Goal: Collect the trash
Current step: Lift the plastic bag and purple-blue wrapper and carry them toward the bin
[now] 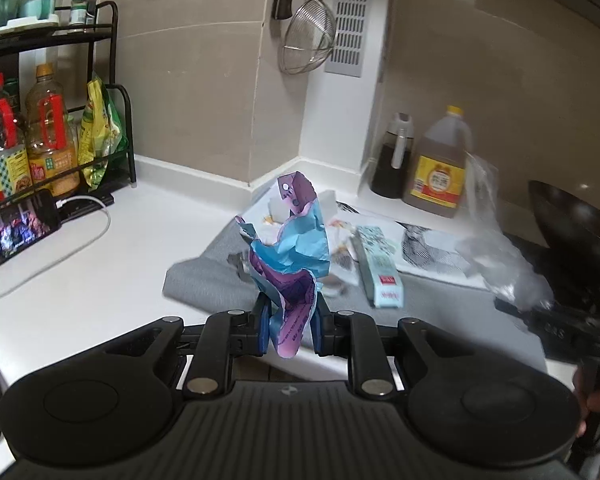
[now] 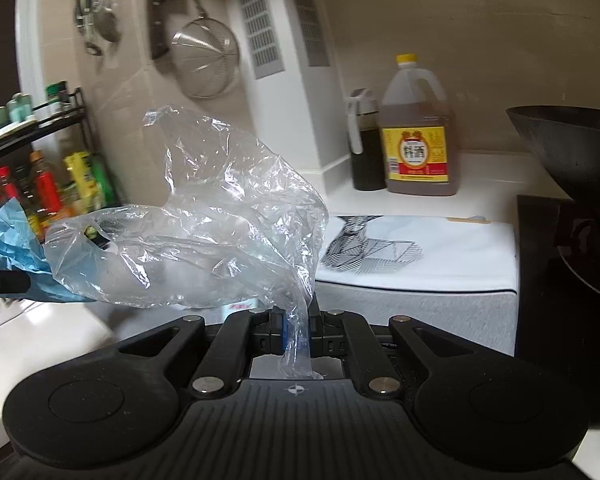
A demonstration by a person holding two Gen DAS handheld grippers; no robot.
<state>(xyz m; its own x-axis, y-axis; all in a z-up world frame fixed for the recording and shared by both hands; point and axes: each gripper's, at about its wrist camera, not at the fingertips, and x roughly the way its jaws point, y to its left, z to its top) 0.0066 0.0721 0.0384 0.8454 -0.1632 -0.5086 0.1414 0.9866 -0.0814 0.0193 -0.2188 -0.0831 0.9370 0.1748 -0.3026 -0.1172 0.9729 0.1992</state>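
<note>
Your left gripper (image 1: 290, 330) pinches the crumpled wrapper (image 1: 290, 252); your right gripper (image 2: 296, 332) squeezes the plastic bag (image 2: 204, 216) (thin, slippery), which could slide out.

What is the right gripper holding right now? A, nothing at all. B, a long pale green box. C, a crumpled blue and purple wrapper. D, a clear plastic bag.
D: the right gripper is shut on the clear plastic bag, which billows up from between its fingers; the blue and purple wrapper is in the left gripper.
</note>
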